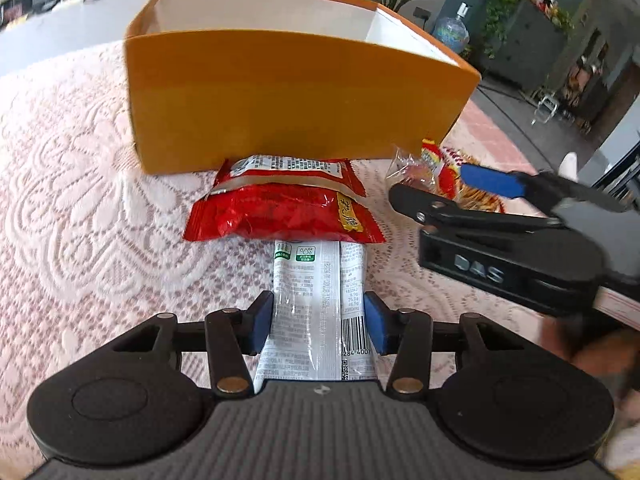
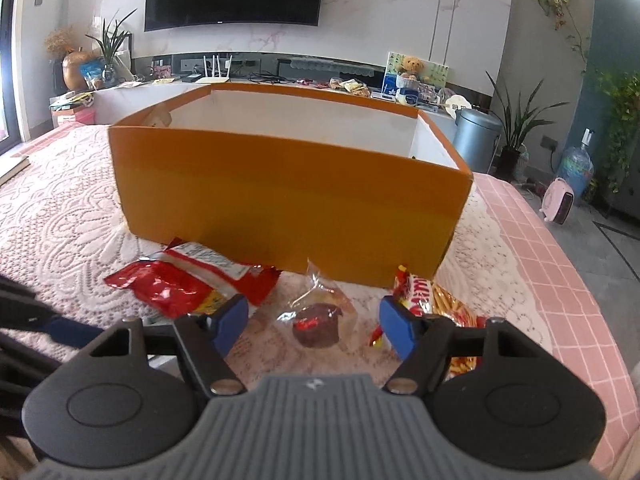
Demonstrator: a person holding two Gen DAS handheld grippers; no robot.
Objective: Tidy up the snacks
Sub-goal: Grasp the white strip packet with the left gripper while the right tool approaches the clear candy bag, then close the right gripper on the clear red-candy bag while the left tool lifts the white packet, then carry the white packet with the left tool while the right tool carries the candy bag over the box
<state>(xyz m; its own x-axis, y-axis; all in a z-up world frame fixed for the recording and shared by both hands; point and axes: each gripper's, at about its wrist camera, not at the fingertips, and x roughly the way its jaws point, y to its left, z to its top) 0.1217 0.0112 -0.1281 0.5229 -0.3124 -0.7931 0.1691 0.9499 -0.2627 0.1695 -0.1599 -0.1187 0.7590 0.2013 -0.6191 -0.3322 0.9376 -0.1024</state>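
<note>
The left gripper (image 1: 318,322) clamps the white snack packet (image 1: 316,300), its long axis running toward the orange box (image 1: 288,100); the right gripper (image 2: 314,320), released, straddles the wrapped chocolate muffin (image 2: 318,326).

The tall orange cardboard box (image 2: 288,200) is hiding its own floor and contents behind its near wall in both views. The crinkled red foil snack bag (image 1: 280,208) is covering the far end of the white printed snack packet (image 1: 316,300), whose near end is disappearing under the left gripper (image 1: 316,324) body; whether the blue pads are pressing it is unclear. The yellow-and-red packet of sticks (image 2: 460,308) is lying partly hidden behind the right gripper (image 2: 312,326) finger. Packet print is too small to read.
</note>
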